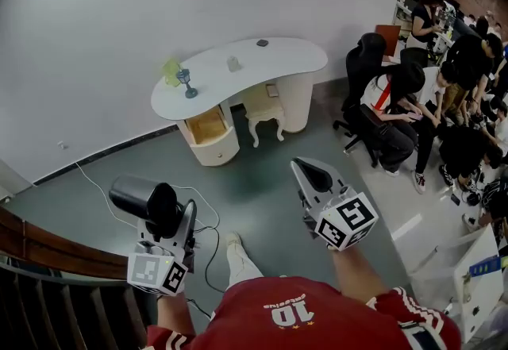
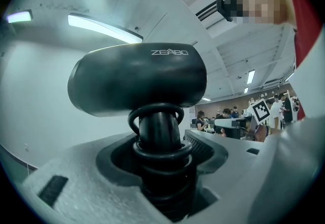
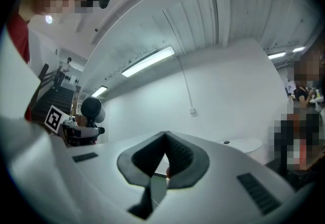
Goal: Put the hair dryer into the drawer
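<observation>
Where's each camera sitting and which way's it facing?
Head view: on the head, facing steeply down at white curved desk; shows red shirt, left tongs, right tongs.
Left gripper view: on left tongs, tilted ceilingward; jaws shut on black hair dryer.
Right gripper view: on right tongs, facing wall; jaws together, empty.
Shared: all show the hair dryer.

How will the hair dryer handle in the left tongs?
Probably top-heavy: the hair dryer carries its bulky head above the left tongs, so it may tilt. The cord looped round its handle could let the grip shift.
</observation>
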The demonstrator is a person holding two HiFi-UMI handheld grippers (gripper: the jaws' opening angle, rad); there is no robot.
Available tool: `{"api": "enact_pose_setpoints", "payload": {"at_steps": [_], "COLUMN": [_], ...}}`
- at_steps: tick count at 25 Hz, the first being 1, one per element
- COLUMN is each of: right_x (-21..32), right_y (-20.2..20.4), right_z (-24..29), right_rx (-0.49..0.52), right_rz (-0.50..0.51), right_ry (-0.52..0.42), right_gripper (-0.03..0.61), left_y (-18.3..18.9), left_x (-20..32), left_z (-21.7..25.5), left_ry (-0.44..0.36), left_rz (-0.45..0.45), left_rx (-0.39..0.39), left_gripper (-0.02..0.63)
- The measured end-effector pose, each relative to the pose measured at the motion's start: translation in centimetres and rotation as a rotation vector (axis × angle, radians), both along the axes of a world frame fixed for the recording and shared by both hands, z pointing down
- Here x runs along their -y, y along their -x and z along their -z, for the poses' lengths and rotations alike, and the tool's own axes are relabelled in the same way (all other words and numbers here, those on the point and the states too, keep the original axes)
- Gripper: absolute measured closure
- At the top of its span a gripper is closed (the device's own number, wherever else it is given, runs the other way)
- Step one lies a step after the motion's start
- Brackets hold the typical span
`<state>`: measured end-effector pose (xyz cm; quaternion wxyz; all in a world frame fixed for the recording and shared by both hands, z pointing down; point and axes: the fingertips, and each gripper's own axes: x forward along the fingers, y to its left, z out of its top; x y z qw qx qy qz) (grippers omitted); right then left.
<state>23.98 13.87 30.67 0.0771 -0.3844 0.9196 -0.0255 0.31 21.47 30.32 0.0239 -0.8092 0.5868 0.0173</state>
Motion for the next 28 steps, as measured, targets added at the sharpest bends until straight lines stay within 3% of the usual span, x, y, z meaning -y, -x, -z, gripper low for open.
{"api": "enact_pose_setpoints", "payload": {"at_steps": [12,18,25,28], "right_x": [11.3,17.6,23.6,25.8], "right_y": [9.5,15.3,21.7,24.2], "right_z": [2.4,2.9,2.9,2.4], "right_rx": [-0.038,-0.067,-0.089,-0.099], "right_rz": [0.000,0.001,0.016,0.016], "right_ry": [-0.037,-0.033,-0.027,-0.013], "right_gripper": [0.572,0.572,0.572,0.572], "left_y": [8.6,13.2,18.0,19.8], "left_x": [11.8,18.1,24.7,27.3], "left_z": [-0.8,-2.7,-4.0,-5.0], "left_ry": [-0.012,0.049,0.070,0.089], "left_rz": [-0.006,-0.056,-0.099,-0.147], "left_rx": [0.059,-0.003,0.026,-0.046], "left_gripper": [0.336,0.337,0.339,0.341]}}
